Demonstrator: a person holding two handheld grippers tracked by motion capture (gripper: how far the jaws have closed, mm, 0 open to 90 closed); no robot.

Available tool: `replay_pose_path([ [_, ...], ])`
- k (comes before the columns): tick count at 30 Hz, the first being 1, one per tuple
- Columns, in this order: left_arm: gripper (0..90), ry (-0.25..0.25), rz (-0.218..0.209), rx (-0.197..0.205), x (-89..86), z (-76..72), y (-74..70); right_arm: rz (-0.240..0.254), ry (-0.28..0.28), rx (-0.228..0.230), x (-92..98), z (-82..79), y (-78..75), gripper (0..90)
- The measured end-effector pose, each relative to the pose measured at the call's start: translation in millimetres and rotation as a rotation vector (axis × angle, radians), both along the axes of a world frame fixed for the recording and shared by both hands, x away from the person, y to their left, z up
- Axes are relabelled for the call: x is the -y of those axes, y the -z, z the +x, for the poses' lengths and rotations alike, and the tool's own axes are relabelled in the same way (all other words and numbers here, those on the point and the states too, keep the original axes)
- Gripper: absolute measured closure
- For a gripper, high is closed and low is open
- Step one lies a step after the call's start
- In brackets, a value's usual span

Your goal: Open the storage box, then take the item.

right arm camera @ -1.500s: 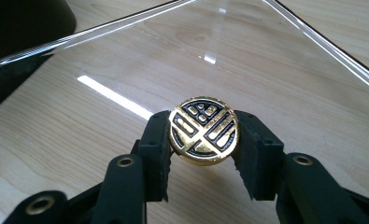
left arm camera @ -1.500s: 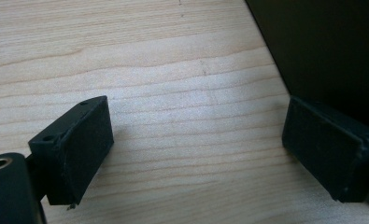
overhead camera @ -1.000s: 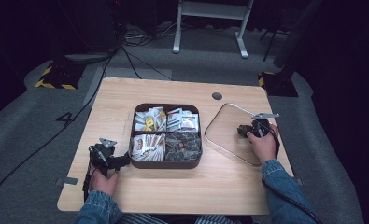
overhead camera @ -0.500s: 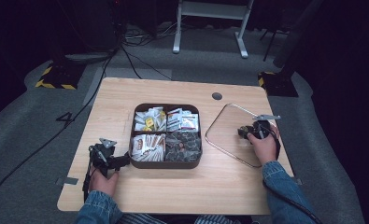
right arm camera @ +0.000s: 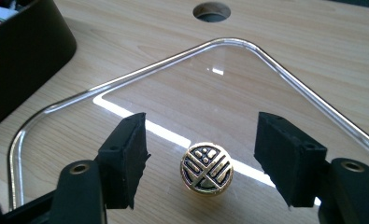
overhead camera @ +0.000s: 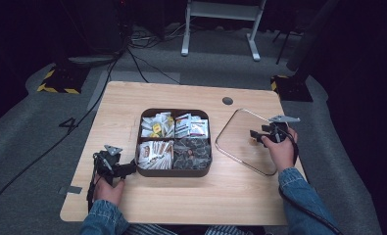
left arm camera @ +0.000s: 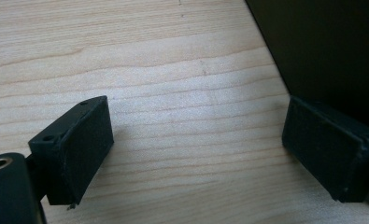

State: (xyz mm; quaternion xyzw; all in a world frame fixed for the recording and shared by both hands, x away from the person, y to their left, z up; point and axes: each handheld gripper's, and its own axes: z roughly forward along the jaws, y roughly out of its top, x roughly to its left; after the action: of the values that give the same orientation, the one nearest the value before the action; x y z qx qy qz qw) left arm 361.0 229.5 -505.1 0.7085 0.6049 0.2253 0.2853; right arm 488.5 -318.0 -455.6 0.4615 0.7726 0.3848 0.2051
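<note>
A clear glass lid (overhead camera: 240, 142) lies flat on the table's right side, with a gold patterned knob (right arm camera: 206, 168) at its middle. My right gripper (overhead camera: 259, 134) hovers low over it. In the right gripper view the right gripper (right arm camera: 203, 140) is open; its jaws have just been opening, and the knob stands between the pads without touching either. A dark brown box (overhead camera: 174, 172) with four compartments of tea bags and sachets sits mid-table. My left gripper (overhead camera: 130, 169) rests by the box's front left corner. It (left arm camera: 196, 126) is open over bare wood, beside the box wall (left arm camera: 331, 46).
The wooden table (overhead camera: 181, 205) has a round cable hole (overhead camera: 227, 101) behind the lid. The lid's near corner lies close to the table's right front edge. The box's dark side (right arm camera: 18, 70) stands to the left of the lid.
Both hands and the lid stay almost where they were. The box has not moved.
</note>
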Motion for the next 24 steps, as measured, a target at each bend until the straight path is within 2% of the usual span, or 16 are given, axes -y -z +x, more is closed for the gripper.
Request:
replay_pose_path([
  [7,8.9,0.0,0.0,0.0,0.0,0.0,0.0,0.032,-0.012,0.035,0.4,-2.5,-15.3,41.7],
  [13,8.9,0.0,0.0,0.0,0.0,0.0,0.0,0.052,-0.049,0.057,-8.7,-6.0,-36.6,42.0],
  [20,8.9,0.0,0.0,0.0,0.0,0.0,0.0,0.069,-0.14,0.065,-35.7,-13.9,-54.0,40.2],
  [24,8.9,0.0,0.0,0.0,0.0,0.0,0.0,0.052,-0.204,0.071,-55.8,-17.3,-59.3,42.0],
])
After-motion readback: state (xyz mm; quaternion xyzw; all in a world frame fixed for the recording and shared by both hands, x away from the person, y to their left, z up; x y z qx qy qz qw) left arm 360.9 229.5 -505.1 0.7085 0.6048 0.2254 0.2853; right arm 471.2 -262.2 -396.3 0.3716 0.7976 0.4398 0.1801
